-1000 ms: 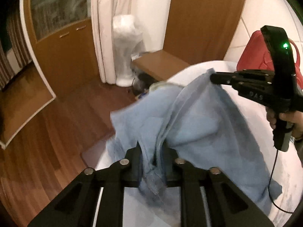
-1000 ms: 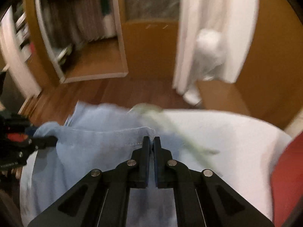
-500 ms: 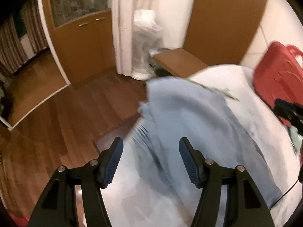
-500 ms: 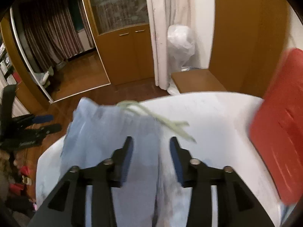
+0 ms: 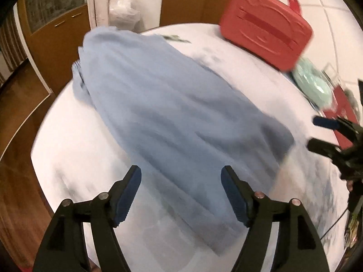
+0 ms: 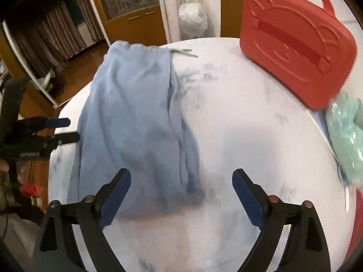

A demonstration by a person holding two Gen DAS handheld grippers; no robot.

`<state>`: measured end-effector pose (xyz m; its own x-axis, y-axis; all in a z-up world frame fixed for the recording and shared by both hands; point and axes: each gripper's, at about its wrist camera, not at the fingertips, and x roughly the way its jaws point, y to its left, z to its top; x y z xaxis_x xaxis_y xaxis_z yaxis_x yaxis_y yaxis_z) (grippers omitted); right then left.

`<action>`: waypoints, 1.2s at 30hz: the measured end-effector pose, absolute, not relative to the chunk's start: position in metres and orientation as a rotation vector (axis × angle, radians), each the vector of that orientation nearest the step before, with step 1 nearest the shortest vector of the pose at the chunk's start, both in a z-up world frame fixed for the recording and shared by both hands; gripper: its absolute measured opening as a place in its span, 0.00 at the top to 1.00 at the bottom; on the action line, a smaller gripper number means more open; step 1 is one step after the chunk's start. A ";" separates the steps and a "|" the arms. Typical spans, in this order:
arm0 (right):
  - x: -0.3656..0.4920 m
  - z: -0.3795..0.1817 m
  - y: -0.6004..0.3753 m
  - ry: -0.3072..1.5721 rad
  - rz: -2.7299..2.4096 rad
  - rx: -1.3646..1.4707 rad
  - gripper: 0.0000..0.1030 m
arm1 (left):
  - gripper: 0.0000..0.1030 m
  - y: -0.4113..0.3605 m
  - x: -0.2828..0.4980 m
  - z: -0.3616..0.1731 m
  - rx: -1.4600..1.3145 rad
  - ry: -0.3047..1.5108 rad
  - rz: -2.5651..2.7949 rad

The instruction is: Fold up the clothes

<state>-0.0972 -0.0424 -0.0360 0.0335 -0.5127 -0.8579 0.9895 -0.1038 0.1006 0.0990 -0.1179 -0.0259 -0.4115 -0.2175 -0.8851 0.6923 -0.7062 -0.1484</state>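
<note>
A room with a brown wood floor (image 5: 20,104), brown cupboard doors (image 6: 136,22), a long white curtain (image 6: 170,6) and dark striped drapes (image 6: 56,29) at the back left. White wall tiles (image 5: 329,6) on the right. In the middle, a big round white table (image 6: 238,124), smudged grey in spots. Spread long across its left half, blue clothes (image 5: 172,113), lying flat, with a thin green cord (image 6: 183,52) poking out at the far end. At the far right edge, standing on the table, a red case (image 6: 295,40) with a handle. Just beside it, something pale green (image 6: 344,131), too blurry to name. On the floor past the table, a white wrapped thing (image 6: 192,18). Over the near end of the clothes, the left gripper (image 5: 181,176), let go, jaws just spread wide, blue pads clear of the cloth. Beside the clothes, over bare table, the right gripper (image 6: 181,179), let go too, jaws just spread wide, nothing between them.
</note>
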 end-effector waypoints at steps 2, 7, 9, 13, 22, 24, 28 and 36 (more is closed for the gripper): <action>-0.093 -0.042 -0.026 0.704 -1.439 0.902 0.35 | 0.27 -0.089 0.098 -0.033 1.242 0.679 -2.116; -0.083 -0.057 -0.009 0.740 -1.407 0.847 0.47 | 0.27 -0.049 0.089 -0.057 1.231 0.617 -2.022; -0.083 -0.060 -0.008 0.734 -1.404 0.826 0.47 | 0.27 -0.046 0.085 -0.067 1.227 0.627 -1.974; -0.085 -0.076 -0.021 0.733 -1.381 0.794 0.47 | 0.21 -0.041 0.076 -0.083 1.219 0.649 -1.921; -0.088 -0.110 -0.038 0.711 -1.333 0.812 0.49 | 0.10 -0.037 0.074 -0.087 1.143 0.658 -1.892; -0.092 -0.111 -0.035 0.678 -1.320 0.816 0.48 | 0.08 -0.036 0.071 -0.087 1.147 0.658 -1.887; -0.094 -0.111 -0.028 0.689 -1.315 0.805 0.48 | 0.08 -0.034 0.069 -0.087 1.145 0.656 -1.884; -0.100 -0.115 -0.017 0.698 -1.309 0.758 0.43 | 0.07 -0.027 0.068 -0.085 1.094 0.658 -1.854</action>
<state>-0.0998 -0.0172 -0.1149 0.1314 -0.5731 -0.8089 0.9910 0.0970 0.0923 0.0683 -0.0267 -0.0847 -0.2439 -0.4089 -0.8794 0.8718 -0.4896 -0.0142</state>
